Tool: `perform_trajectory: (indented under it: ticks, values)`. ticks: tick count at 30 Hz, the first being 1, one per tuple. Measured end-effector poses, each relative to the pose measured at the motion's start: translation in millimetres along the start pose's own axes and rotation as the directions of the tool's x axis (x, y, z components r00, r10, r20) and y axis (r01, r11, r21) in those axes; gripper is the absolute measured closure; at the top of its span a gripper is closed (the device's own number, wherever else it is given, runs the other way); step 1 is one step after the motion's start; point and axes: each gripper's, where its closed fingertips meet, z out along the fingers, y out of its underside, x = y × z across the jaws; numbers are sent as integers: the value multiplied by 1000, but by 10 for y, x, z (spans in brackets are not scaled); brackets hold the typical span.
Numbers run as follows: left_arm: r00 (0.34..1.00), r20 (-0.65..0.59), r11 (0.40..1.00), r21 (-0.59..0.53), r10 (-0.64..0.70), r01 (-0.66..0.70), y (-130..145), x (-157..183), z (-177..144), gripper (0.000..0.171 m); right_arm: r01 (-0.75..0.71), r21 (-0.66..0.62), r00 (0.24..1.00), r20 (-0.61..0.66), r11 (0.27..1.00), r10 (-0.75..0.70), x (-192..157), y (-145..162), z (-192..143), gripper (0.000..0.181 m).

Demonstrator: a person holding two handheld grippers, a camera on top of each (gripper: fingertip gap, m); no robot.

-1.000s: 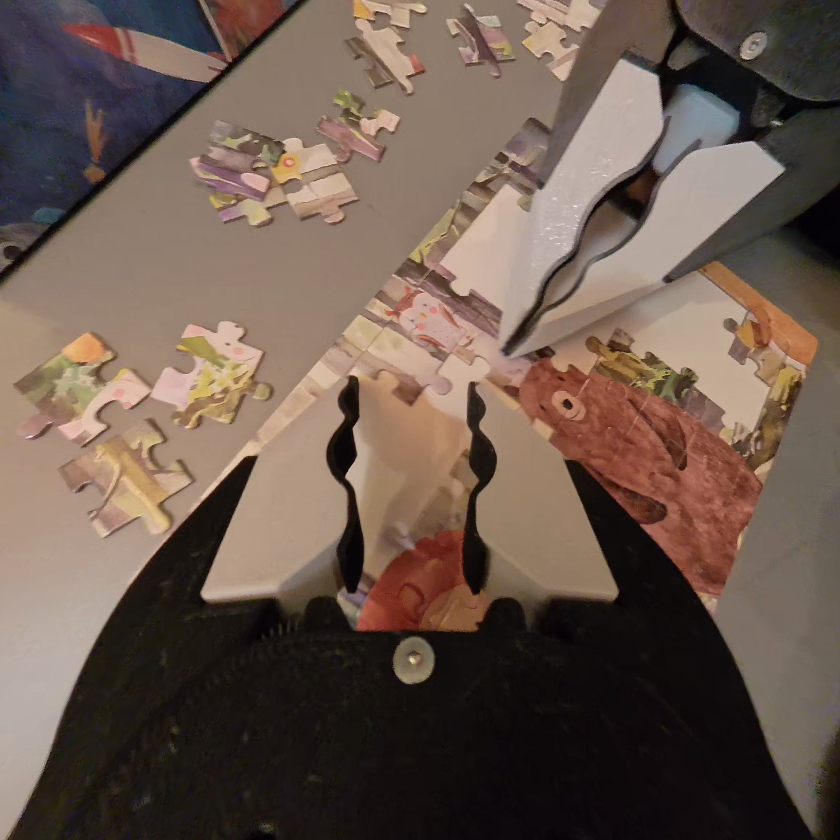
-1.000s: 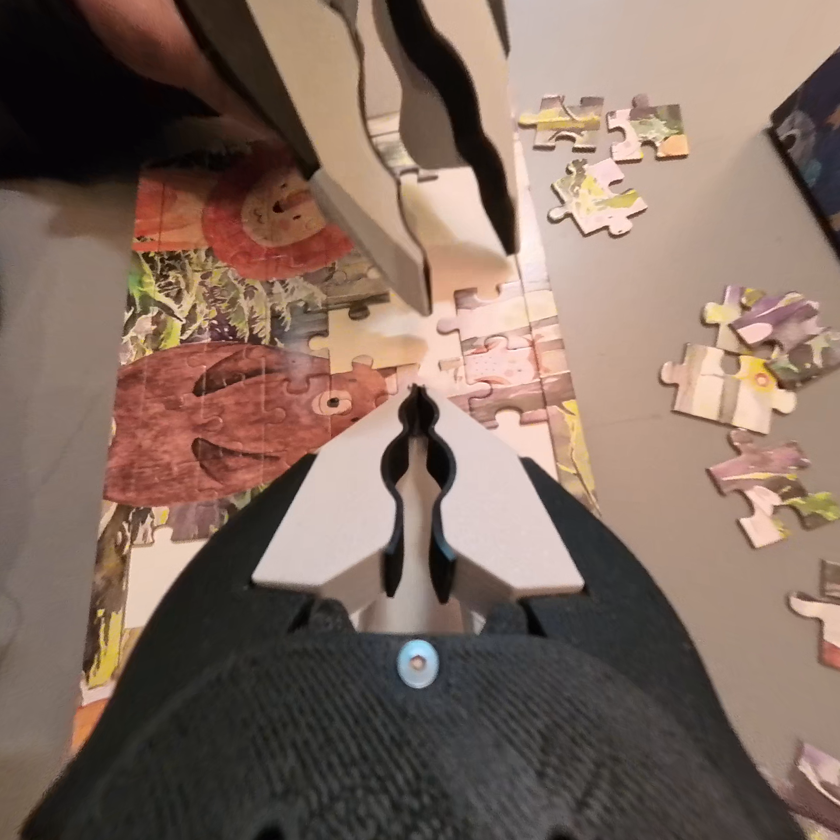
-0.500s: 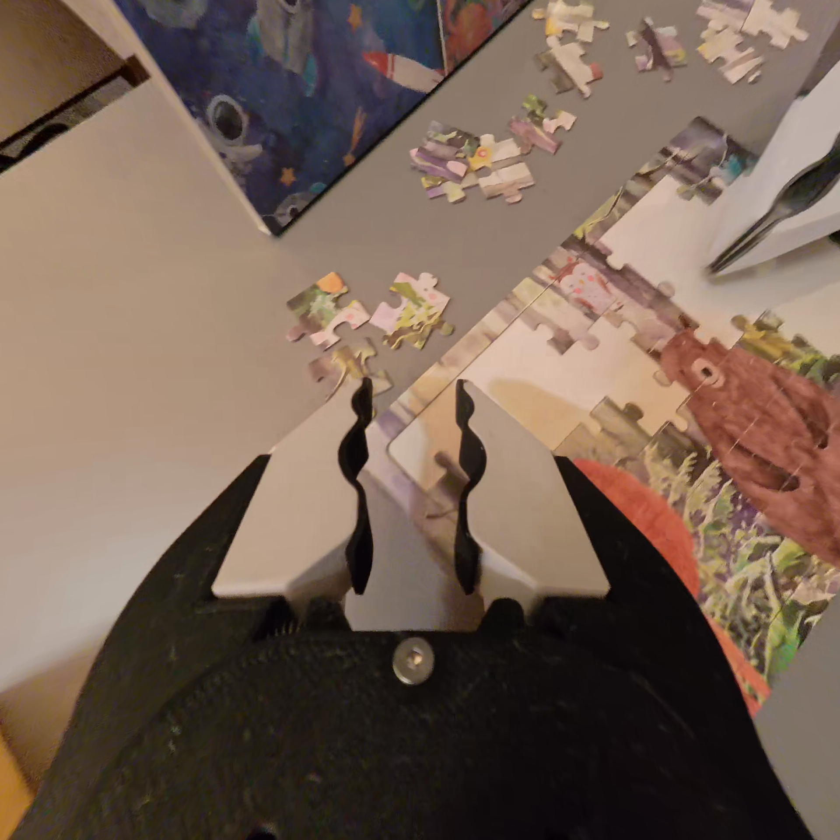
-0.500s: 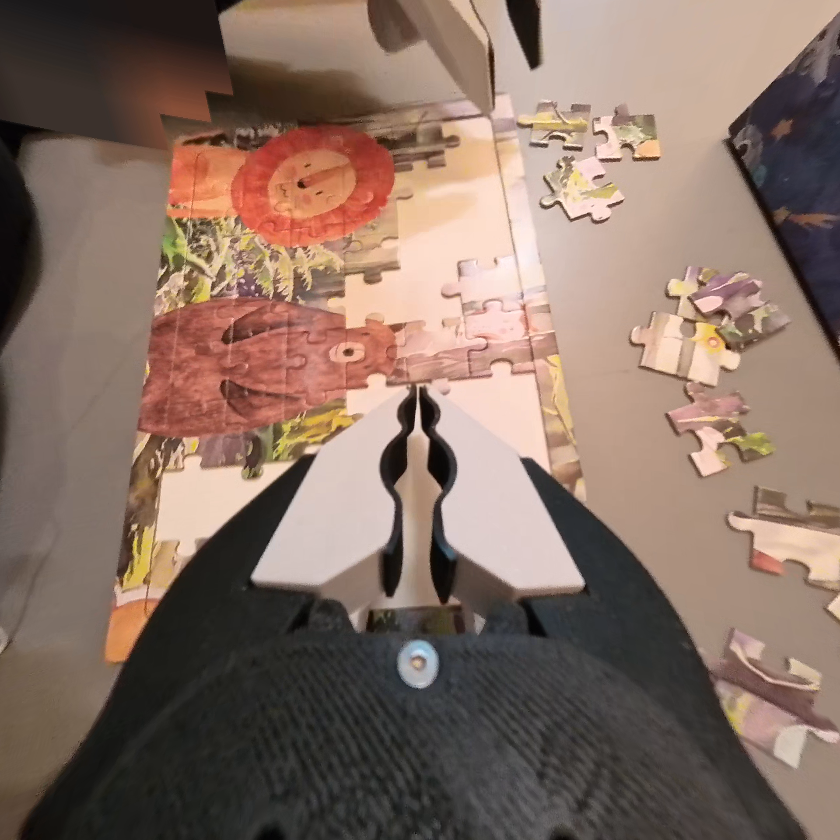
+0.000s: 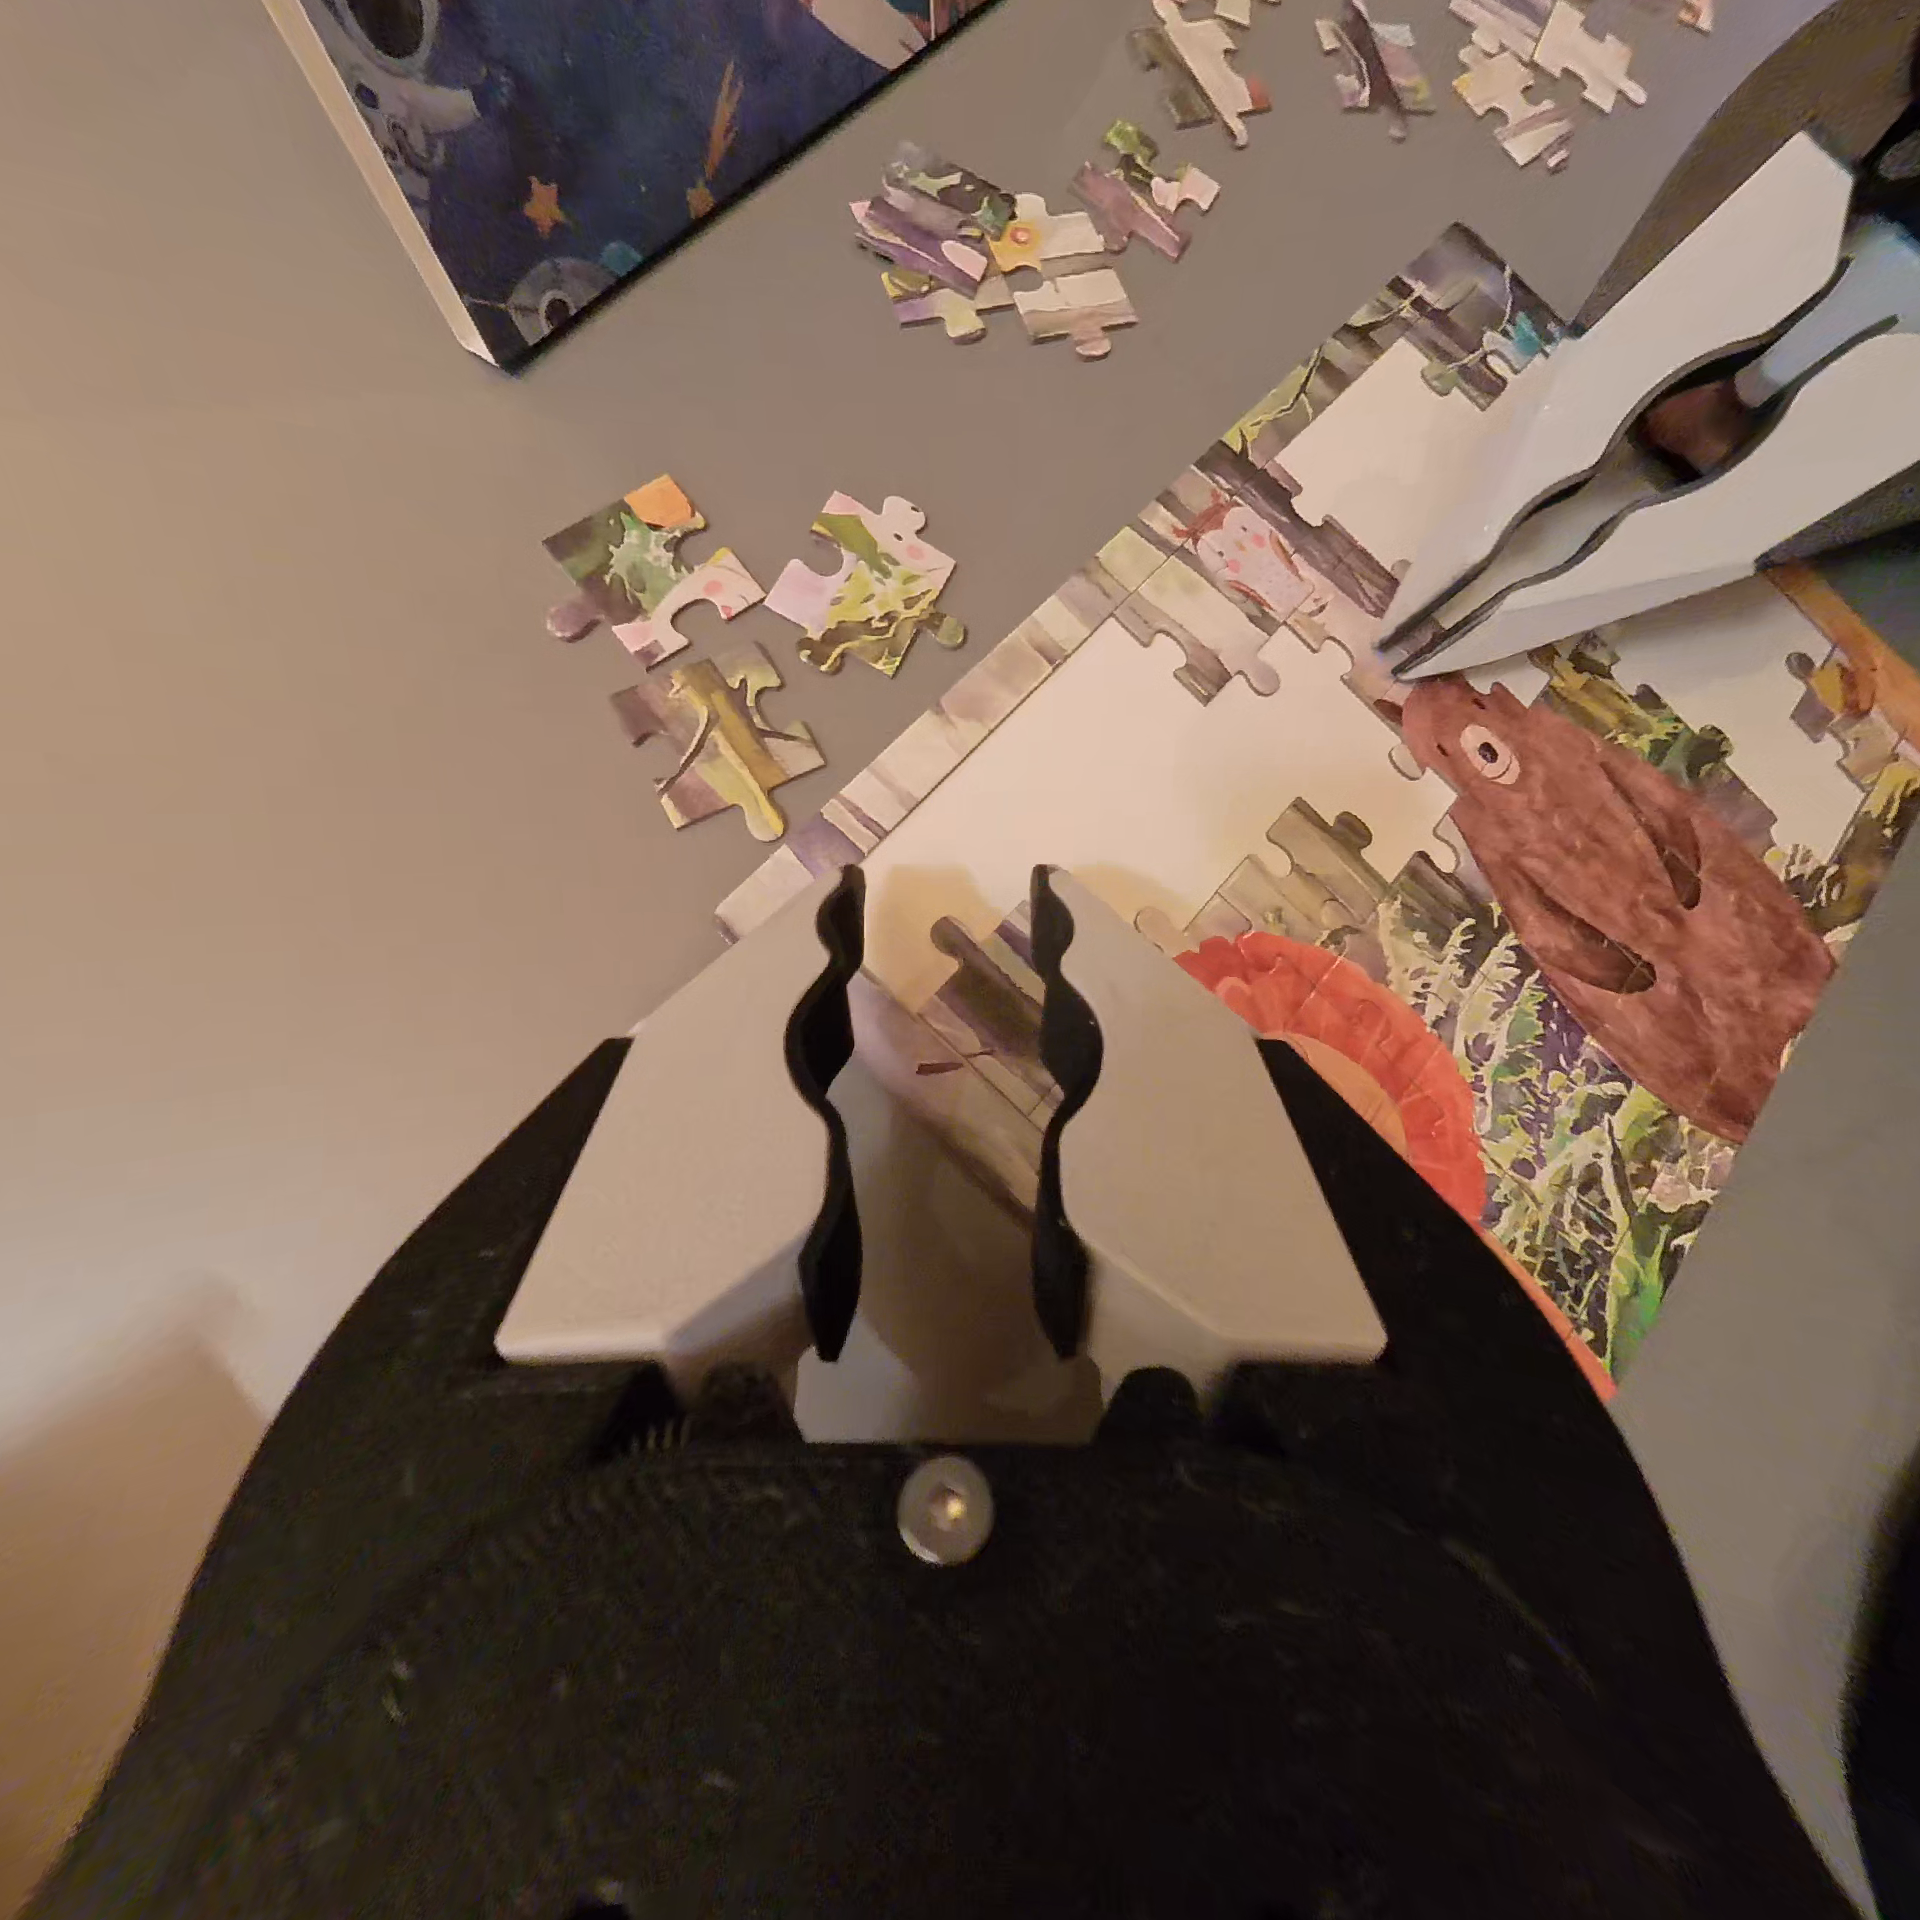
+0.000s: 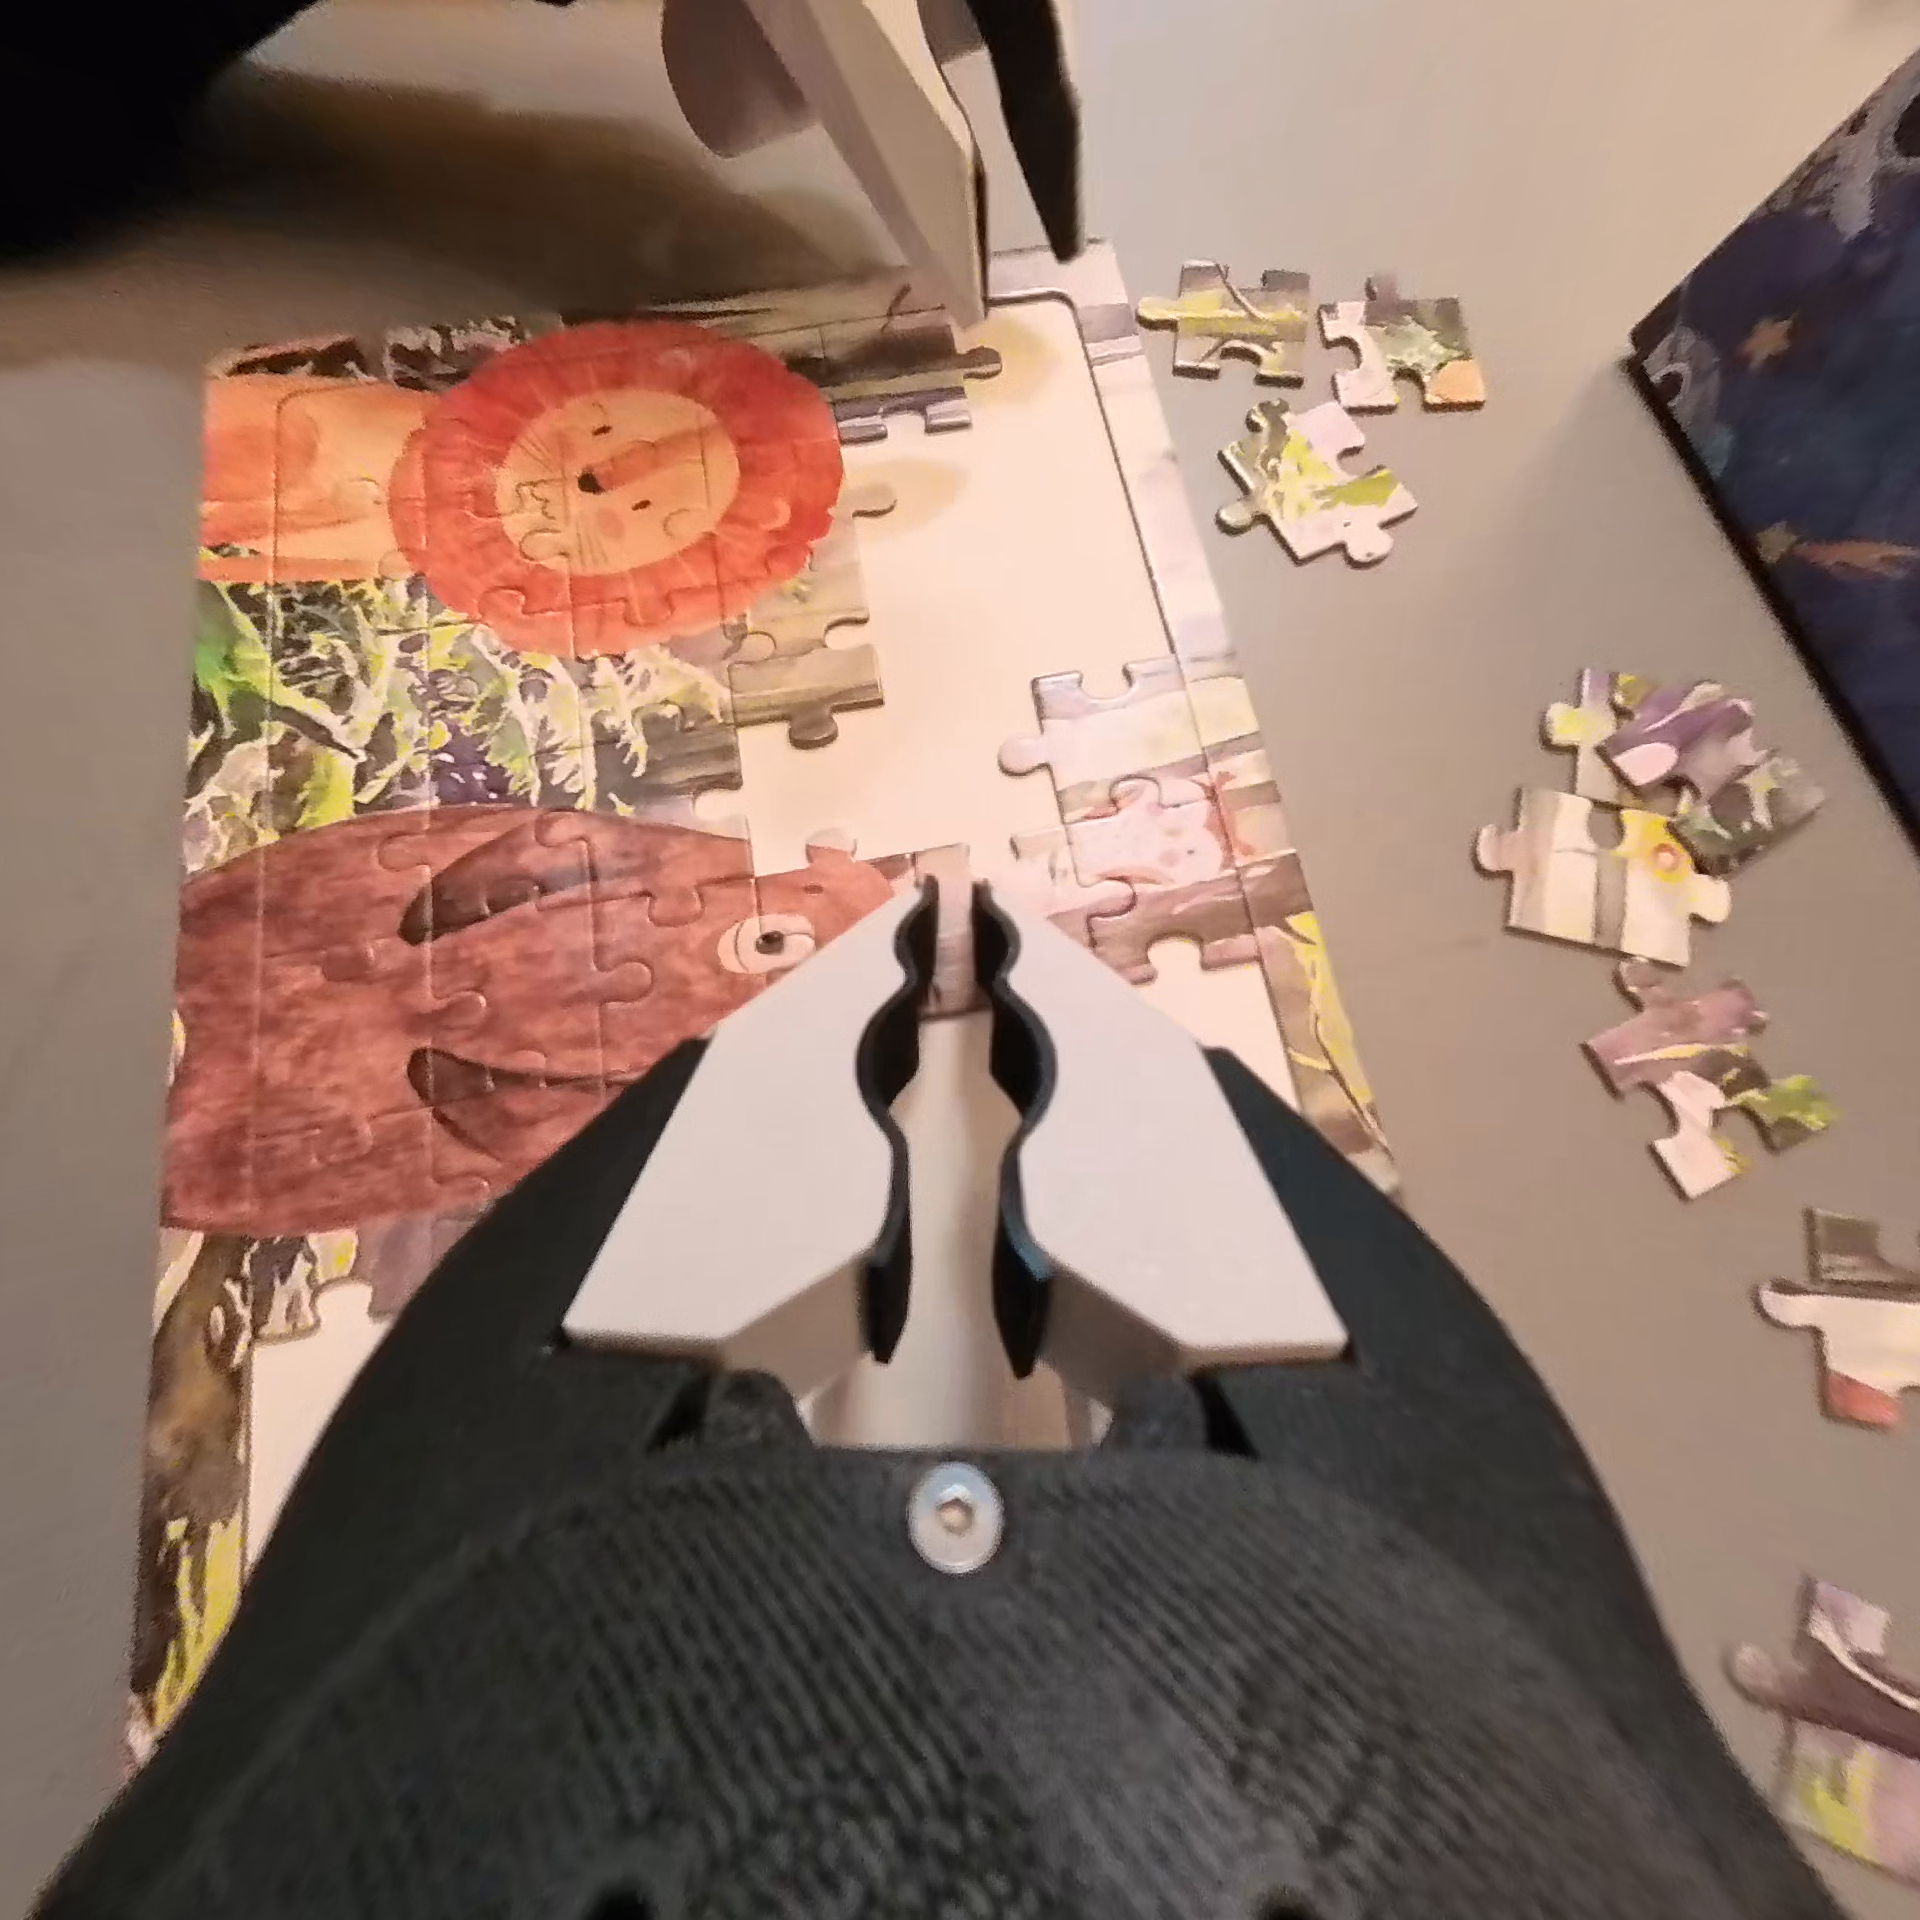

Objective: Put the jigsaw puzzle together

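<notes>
The jigsaw puzzle sits half built in its cream tray [image 6: 1039, 499], with an orange lion [image 6: 623, 488] and a brown animal [image 6: 416, 987] filled in. It also shows in the left wrist view [image 5: 1091, 790]. My right gripper [image 6: 956, 894] has its tips down on a pale piece beside the brown animal's nose. Its jaws stand a narrow gap apart and hold nothing. It shows in the left wrist view [image 5: 1397, 655] too. My left gripper [image 5: 948, 894] is open and empty above the tray's near corner. It enters the right wrist view [image 6: 1013, 249] at the top.
Loose pieces lie on the grey table: three near the tray's corner [image 5: 748, 644], a cluster farther off [image 5: 997, 249], and more along the right side [image 6: 1642, 831]. A dark blue box [image 5: 582, 135] with a space picture lies beyond them. Some 12 cm of space lies between my two pairs of fingers. The orange lion [image 6: 623, 488] is about 8 cm from my left fingertips.
My left gripper drew back from the middle of the puzzle to its corner. My right gripper's shut jaws parted slightly, with its tips staying near the brown animal's nose.
</notes>
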Motion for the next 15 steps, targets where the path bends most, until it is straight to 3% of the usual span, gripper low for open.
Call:
perform_trajectory:
  ticks: [3, 8, 15]
  values:
    - [1000, 4, 1000, -4, -9, 9, 7, -15, -1, 139, 27, 8, 998, -61, 1000, -26, 89, -12, -73, 178]
    - [999, 24, 1000, -4, -25, 25, 15, -78, -35, 139, -67, 1, 998, 4, 998, 67, 137, 122, -221, 164]
    - [996, -73, 999, 2, -51, 51, 79, -37, -141, 143, 13, -29, 991, 134, 999, -9, -36, 348, -467, 161]
